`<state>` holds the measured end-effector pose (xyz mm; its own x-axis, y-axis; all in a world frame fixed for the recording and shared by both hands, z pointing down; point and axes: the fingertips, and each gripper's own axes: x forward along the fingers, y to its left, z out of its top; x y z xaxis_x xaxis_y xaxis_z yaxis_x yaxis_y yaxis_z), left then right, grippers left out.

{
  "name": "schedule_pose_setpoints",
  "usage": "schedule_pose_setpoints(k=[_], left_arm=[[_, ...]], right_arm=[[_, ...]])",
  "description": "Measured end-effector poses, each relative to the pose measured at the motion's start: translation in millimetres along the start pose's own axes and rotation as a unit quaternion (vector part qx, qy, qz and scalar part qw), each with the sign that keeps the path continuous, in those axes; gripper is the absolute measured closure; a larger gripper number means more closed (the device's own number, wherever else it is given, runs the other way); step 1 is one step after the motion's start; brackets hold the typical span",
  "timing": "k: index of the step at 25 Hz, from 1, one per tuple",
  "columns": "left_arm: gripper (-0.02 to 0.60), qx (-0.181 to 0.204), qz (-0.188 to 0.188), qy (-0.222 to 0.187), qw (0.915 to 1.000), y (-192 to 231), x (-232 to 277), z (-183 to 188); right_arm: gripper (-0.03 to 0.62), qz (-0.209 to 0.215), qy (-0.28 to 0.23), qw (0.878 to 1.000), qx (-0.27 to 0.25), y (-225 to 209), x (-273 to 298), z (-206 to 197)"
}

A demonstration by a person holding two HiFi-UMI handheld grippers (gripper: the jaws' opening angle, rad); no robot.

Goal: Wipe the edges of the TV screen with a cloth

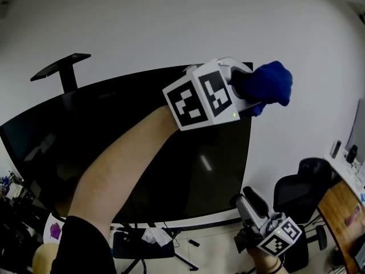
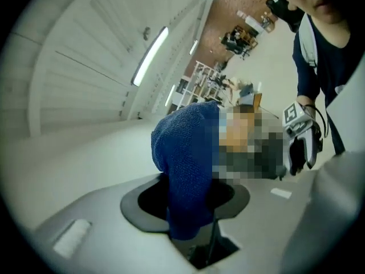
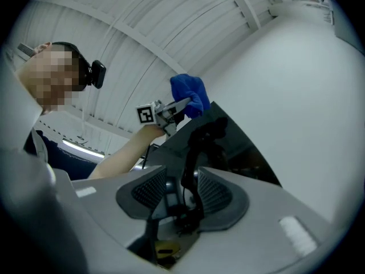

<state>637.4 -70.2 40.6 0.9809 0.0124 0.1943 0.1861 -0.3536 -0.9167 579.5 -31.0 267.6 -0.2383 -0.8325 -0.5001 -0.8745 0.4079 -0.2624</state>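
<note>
A white wall [image 1: 171,21] fills the background, and in front of it stands the big black TV screen [image 1: 211,170], switched off and glossy. A bare forearm [image 1: 125,158] reaches across the screen from the lower left up to its top right corner. A black office chair [image 1: 299,190] stands to the right of the TV's lower right corner, with a wooden desk [image 1: 342,210] just beyond it.

The blue cloth [image 1: 274,84] is bunched at the TV's top right corner, sticking out past the right edge. I cannot tell whether it presses on the frame. The left gripper [image 1: 251,93] has its claw clamped tight on that cloth. The right gripper [image 1: 250,197] hangs below the TV's lower right corner, tilted upward, its claw apart with nothing between the pads
</note>
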Motion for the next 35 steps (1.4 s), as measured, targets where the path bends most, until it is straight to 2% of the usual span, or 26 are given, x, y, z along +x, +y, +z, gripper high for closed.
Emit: schedule_pose_setpoints(k=[4, 7, 10, 14, 17, 20, 23, 26, 30, 35], left_arm=[[0.436, -0.075, 0.020, -0.055, 0.9954, -83, -79, -14], [0.436, -0.113, 0.031, -0.062, 0.9912, -145, -132, -25], [0.436, -0.177, 0.049, -0.058, 0.9813, -213, -176, -46], [0.436, -0.274, 0.074, -0.054, 0.9573, -299, -224, -76], [0.436, -0.349, 0.094, -0.063, 0.9301, -350, -260, -86], [0.436, -0.405, 0.105, -0.051, 0.9067, -398, -289, -90], [0.436, -0.451, 0.098, -0.039, 0.8861, -450, -309, -84], [0.436, -0.477, 0.091, -0.028, 0.8736, -491, -324, -77], [0.436, -0.515, 0.090, -0.024, 0.8522, -525, -331, -68], [0.436, -0.522, 0.102, -0.011, 0.8468, -539, -324, -53]], right_arm=[[0.414, 0.012, 0.005, 1.000, 0.012, 30, 9, -22], [0.414, 0.011, 0.012, 1.000, 0.009, 35, 12, -30], [0.421, 0.009, 0.017, 1.000, 0.007, 51, 6, -61], [0.428, -0.005, 0.042, 0.998, 0.038, 79, -4, -100], [0.436, -0.029, 0.079, 0.995, 0.046, 101, -20, -133], [0.448, -0.046, 0.108, 0.991, 0.064, 123, -42, -163], [0.461, -0.060, 0.132, 0.986, 0.084, 147, -71, -188], [0.478, -0.071, 0.147, 0.982, 0.092, 167, -98, -203], [0.482, -0.075, 0.160, 0.979, 0.100, 181, -120, -212], [0.482, -0.060, 0.169, 0.977, 0.114, 182, -133, -212]])
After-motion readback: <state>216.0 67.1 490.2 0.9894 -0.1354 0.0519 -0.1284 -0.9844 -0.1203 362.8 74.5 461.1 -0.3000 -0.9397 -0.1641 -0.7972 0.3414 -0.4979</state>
